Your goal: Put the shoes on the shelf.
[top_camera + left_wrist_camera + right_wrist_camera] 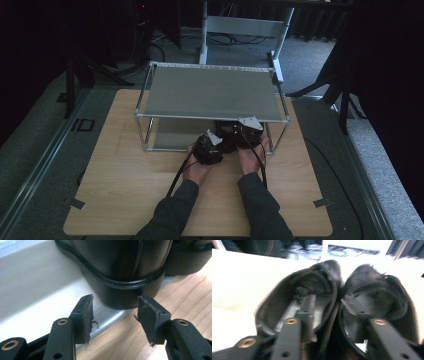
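A pair of black leather shoes (227, 134) stands on the lower board of a metal rack (210, 92), at its front right. My left gripper (116, 312) is open just short of one shoe's heel (125, 270); its pads touch nothing. The second shoe (190, 262) stands beside the first. My right gripper (330, 306) reaches down into the pair, with one finger (308, 307) inside the left-hand shoe (265, 312) and the other inside the right-hand shoe (387, 297). The touching inner walls lie between the fingers, and the pads stand off them. In the high view both grippers (212, 145) (247, 131) meet at the shoes.
The rack has a grey top shelf and a thin tube frame (145, 132) around the lower board (37, 290). It stands at the back of a wooden table (125, 175) with bare wood in front and to the sides. Dark stands and cables lie on the floor behind.
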Demonstrator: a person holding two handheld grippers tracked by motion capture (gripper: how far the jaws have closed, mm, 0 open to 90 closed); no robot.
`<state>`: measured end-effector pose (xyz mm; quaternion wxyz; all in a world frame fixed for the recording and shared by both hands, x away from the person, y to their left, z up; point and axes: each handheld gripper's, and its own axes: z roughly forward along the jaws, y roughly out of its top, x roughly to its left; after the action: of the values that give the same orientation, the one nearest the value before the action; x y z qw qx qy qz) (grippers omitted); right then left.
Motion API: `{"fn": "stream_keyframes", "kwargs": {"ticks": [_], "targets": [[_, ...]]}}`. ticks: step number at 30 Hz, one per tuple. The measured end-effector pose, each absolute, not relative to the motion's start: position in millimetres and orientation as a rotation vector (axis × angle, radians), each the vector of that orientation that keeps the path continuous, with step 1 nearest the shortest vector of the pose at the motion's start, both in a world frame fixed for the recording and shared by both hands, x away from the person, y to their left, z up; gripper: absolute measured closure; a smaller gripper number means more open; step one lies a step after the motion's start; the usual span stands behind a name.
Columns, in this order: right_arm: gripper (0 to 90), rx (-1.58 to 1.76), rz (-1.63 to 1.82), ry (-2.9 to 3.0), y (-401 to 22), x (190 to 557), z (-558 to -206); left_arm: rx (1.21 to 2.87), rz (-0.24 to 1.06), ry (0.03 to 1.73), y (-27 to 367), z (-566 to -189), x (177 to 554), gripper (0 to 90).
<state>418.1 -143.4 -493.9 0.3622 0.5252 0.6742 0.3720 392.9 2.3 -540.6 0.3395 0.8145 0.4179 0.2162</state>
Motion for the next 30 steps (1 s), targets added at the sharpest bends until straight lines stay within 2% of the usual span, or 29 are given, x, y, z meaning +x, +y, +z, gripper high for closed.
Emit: {"fn": "stream_keyframes", "kwargs": {"ticks": [2,5,7,13,15,19,23,27,30], "targets": [[54.2,1.333,0.991,1.763,-146.5,417.8,-494.3,2.110,0.546,1.090,2.8,-541.3,394.1,46.9],[46.9,1.326,1.005,1.770,-151.1,413.0,-489.5,2.113,0.530,1.078,4.1,-541.3,395.4,47.1],[46.9,1.316,1.013,1.774,-152.1,410.8,-488.1,2.112,0.523,1.078,4.2,-541.2,395.7,47.0],[42.7,1.202,1.039,1.772,-160.9,380.1,-478.5,2.114,0.508,1.077,5.4,-541.0,396.8,46.7],[38.8,1.187,1.075,1.735,-174.7,360.6,-477.2,2.111,0.505,1.078,5.6,-541.2,397.0,46.4],[35.1,1.208,1.079,1.713,-189.1,351.0,-480.7,2.112,0.503,1.073,6.0,-541.2,397.4,46.2],[26.4,1.370,1.071,1.741,-207.8,361.9,-498.6,2.110,0.493,1.073,6.7,-541.4,398.3,46.0],[19.3,1.365,1.038,1.738,-197.5,370.7,-509.9,2.111,0.485,1.069,7.1,-541.3,399.1,46.0],[17.8,1.387,1.011,1.718,-193.0,378.4,-514.3,2.108,0.483,1.068,6.6,-541.2,399.2,46.1]]}}
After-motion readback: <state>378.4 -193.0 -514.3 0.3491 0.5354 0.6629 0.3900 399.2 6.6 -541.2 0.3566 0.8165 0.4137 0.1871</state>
